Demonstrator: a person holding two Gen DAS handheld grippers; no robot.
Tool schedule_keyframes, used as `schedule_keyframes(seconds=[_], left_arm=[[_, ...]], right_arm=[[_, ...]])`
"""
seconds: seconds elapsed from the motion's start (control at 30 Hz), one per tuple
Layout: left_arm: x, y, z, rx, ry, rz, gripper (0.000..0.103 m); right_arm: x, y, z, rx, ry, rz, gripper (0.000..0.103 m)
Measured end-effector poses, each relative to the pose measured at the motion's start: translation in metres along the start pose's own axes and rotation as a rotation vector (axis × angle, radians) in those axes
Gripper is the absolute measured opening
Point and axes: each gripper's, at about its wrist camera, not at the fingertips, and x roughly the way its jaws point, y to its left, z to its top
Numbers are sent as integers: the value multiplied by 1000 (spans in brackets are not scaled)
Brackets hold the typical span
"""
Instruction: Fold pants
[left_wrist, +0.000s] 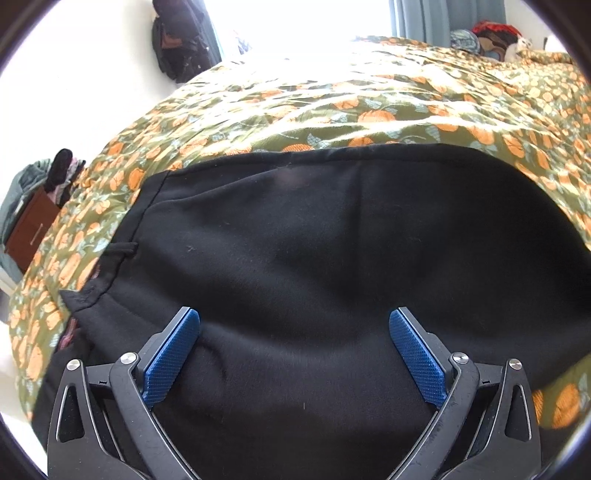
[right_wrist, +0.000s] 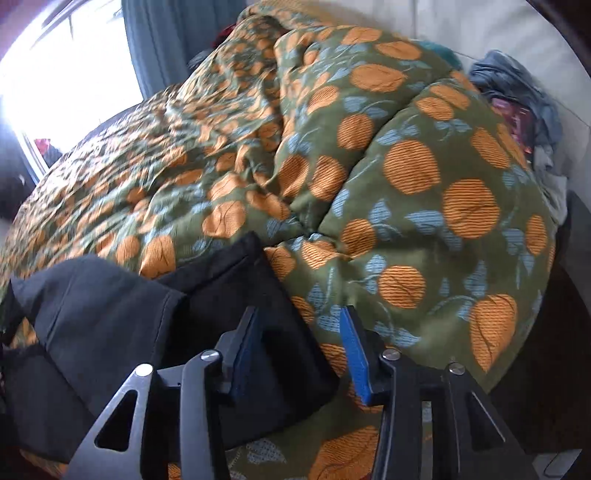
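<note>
Black pants (left_wrist: 314, 240) lie spread on a bed with a green quilt printed with orange flowers (left_wrist: 332, 107). My left gripper (left_wrist: 294, 321) is open just above the pants' near part, its blue pads (left_wrist: 173, 354) wide apart and empty. In the right wrist view the pants (right_wrist: 110, 302) show folded layers at lower left, one end reaching between the jaws. My right gripper (right_wrist: 299, 321) is open over that end's edge, with the left pad over black cloth and the right pad (right_wrist: 354, 354) over the quilt (right_wrist: 406, 184).
The quilt is bunched into a high mound at the right of the bed. Loose clothes (right_wrist: 517, 96) lie by the wall beyond it. A brown cabinet with clothes (left_wrist: 33, 218) stands left of the bed. A dark bag (left_wrist: 181, 40) hangs by the bright window.
</note>
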Motion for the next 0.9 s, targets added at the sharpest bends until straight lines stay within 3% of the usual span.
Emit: schedule_keyframes(seconds=[0.03, 0.13, 0.3, 0.37, 0.47, 0.53, 0.57, 0.77, 0.9], left_arm=[[-9, 0, -1, 10, 3, -6, 102], [-48, -1, -15, 30, 0, -87, 102], [-108, -20, -61, 106, -16, -250, 102], [-119, -33, -82, 152, -25, -271, 102], [-108, -50, -108, 207, 10, -255, 102], [-85, -57, -121, 216, 101, -266, 103], [-82, -56, -124, 202, 94, -273, 103], [-82, -60, -125, 208, 81, -252, 103], [-83, -63, -129, 221, 60, -239, 102]], right_arm=[[-10, 6, 0, -21, -26, 6, 65], [-39, 38, -5, -104, -66, 67, 66], [-80, 138, -53, -230, -64, 298, 70], [-83, 180, -78, -280, -56, 388, 78], [-70, 226, -115, -363, 12, 493, 80], [-42, 241, -136, -430, 128, 449, 80], [-27, 242, -144, -444, 178, 417, 80], [-27, 231, -151, -440, 143, 458, 83], [-30, 238, -160, -502, 110, 448, 94]])
